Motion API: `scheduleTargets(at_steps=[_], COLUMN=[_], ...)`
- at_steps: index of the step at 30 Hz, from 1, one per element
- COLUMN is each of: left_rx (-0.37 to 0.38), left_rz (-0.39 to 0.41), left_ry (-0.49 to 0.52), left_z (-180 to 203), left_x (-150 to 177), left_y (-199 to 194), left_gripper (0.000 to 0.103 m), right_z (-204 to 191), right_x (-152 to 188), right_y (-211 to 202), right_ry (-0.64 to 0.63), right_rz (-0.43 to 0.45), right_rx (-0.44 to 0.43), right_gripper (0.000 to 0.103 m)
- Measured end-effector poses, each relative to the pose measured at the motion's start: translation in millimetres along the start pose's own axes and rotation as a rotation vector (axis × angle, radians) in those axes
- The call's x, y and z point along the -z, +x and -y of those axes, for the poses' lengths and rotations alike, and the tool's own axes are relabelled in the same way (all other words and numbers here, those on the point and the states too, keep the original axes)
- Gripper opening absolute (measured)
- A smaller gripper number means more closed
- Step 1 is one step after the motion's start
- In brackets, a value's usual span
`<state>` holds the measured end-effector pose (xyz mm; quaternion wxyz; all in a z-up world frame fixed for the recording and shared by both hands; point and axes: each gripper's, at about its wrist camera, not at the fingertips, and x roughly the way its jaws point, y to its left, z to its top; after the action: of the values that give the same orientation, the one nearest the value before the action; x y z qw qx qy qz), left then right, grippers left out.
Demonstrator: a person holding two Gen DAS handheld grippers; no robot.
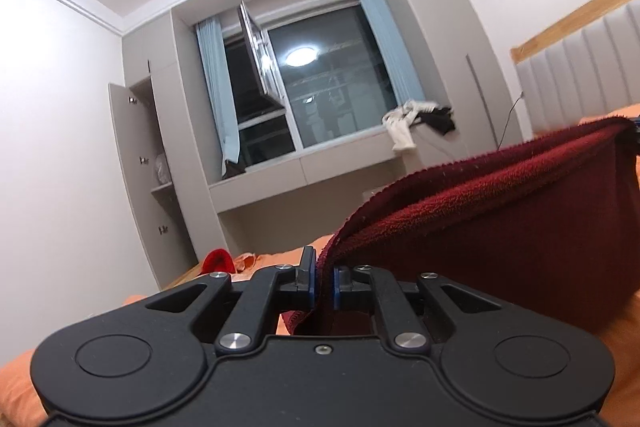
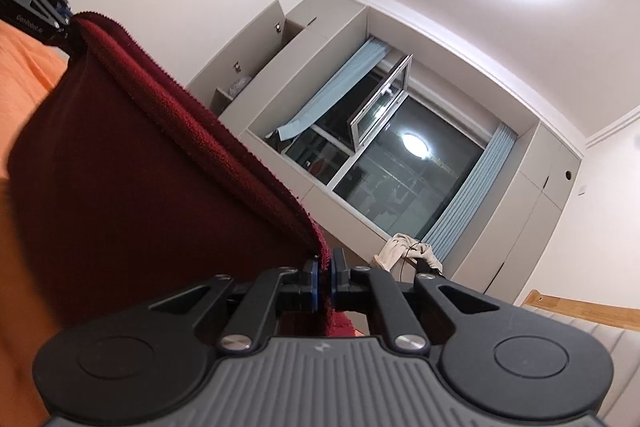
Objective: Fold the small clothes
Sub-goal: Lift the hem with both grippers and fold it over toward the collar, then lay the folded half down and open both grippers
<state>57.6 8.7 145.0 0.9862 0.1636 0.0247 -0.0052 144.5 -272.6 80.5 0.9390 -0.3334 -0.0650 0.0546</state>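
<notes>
Thing: a dark red, fleecy knitted garment (image 1: pixel 500 211), soft cloth with a fuzzy pile and a ribbed or rolled upper edge.
Where it is: lifted above the orange bedsheet (image 1: pixel 24 379), stretched between the two grippers, its top edge running from the near left up to the far right in the left wrist view; the rest hangs below that edge.
Left gripper (image 1: pixel 323 287): fingers narrow, pinched on one corner of the garment's top edge.
Right gripper (image 2: pixel 324 287): fingers narrow, clamped on the opposite corner; the cloth bunches through the gap.
Weight: it looks light, though thick enough to sag a little between the holds.
Stiffness: none to speak of; it drapes and will fold wherever it is laid.
Grip: the pile likely gives friction, so slipping seems unlikely; a thin pinch at a corner could still pull free under a hard tug.
Where to hold: the two top corners, as now, keep the edge taut and straight.
Other cloth: a bright red item (image 1: pixel 218 261) lies on the far left of the bed.
</notes>
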Motion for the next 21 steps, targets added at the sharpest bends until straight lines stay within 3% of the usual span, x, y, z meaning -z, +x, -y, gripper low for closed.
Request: scheduleTargets(at_steps=[12,17,21], left_rx=[-0.023,0.028,0.059], left_rz=[-0.223,-0.351,-0.434], left_ry=[-0.105,-0.155,-0.211], left_z=[13,13,8], left_x=[33,61,85], left_y=[185,238,256], left_gripper=[0.010,0.011,0.015], right_z=[-19,-28,-31], right_x=[51,79,91], right_y=[157,187,197], right_ry=[0.044,0.098,0.123], right_rz=[-0.186,-0.281,-0.326], right_rx=[-0.092,-0.152,-0.179], right_gripper=[0.006,0.008,0.013])
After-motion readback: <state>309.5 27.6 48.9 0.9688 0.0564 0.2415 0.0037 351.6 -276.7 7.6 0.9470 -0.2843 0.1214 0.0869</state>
